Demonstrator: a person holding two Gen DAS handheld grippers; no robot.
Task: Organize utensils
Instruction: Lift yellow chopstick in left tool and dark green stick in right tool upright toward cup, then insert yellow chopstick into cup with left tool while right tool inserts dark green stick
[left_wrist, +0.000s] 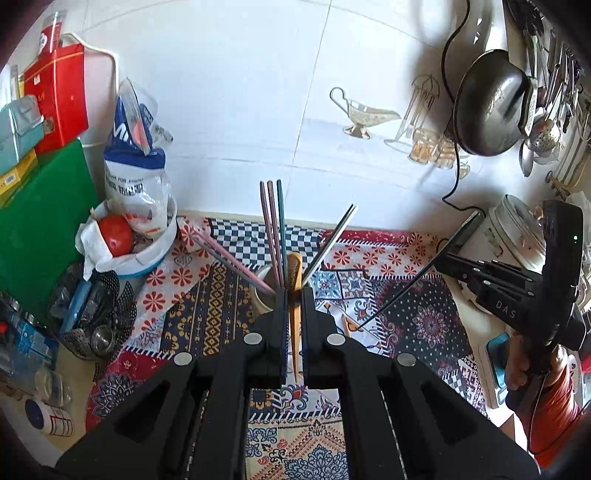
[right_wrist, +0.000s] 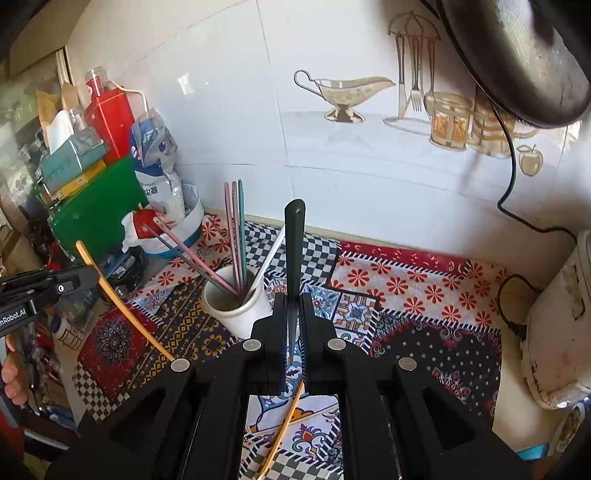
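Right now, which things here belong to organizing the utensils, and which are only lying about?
Belong to the job:
- yellow utensil in left gripper
- dark utensil in right gripper
- white cup holding chopsticks

Lying about:
- tomato
- green board
- red box
- black pan

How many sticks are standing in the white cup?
6. In the white cup: three upright sticks, two pink and one teal; a dark stick and a pink stick leaning left; a white stick leaning right. More may be hidden.
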